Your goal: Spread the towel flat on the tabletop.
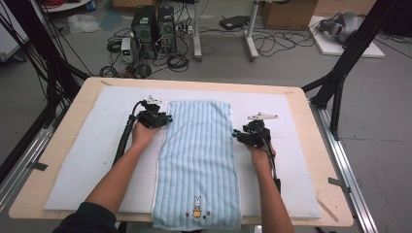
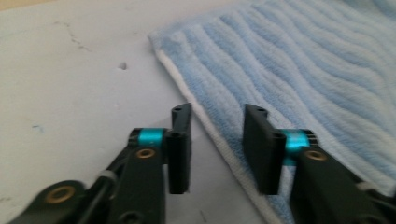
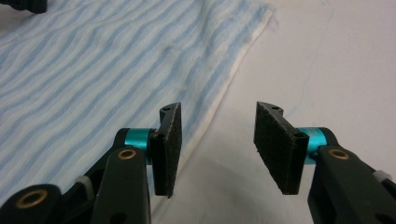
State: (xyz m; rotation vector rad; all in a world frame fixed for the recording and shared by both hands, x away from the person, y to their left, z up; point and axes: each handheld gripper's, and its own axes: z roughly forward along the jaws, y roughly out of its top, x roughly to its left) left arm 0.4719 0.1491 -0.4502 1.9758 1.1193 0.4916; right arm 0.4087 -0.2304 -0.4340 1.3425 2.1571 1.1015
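Observation:
A light blue striped towel (image 1: 199,160) lies flat along the middle of the white mat (image 1: 92,155), a small rabbit picture at its near end. My left gripper (image 1: 166,118) rests at the towel's left edge near the far corner. In the left gripper view the towel (image 2: 303,70) has its white hem running between the jaws of the left gripper (image 2: 218,112), which stand apart without pressing it. My right gripper (image 1: 237,133) is at the towel's right edge. In the right gripper view the right gripper (image 3: 218,108) is open, the towel (image 3: 93,70) hem just inside its left jaw.
The mat covers most of a wooden table (image 1: 68,116). Black frame posts (image 1: 340,73) stand at both far corners. Behind the table, computer towers (image 1: 153,26), cables and boxes sit on the floor. Bare mat lies on either side of the towel.

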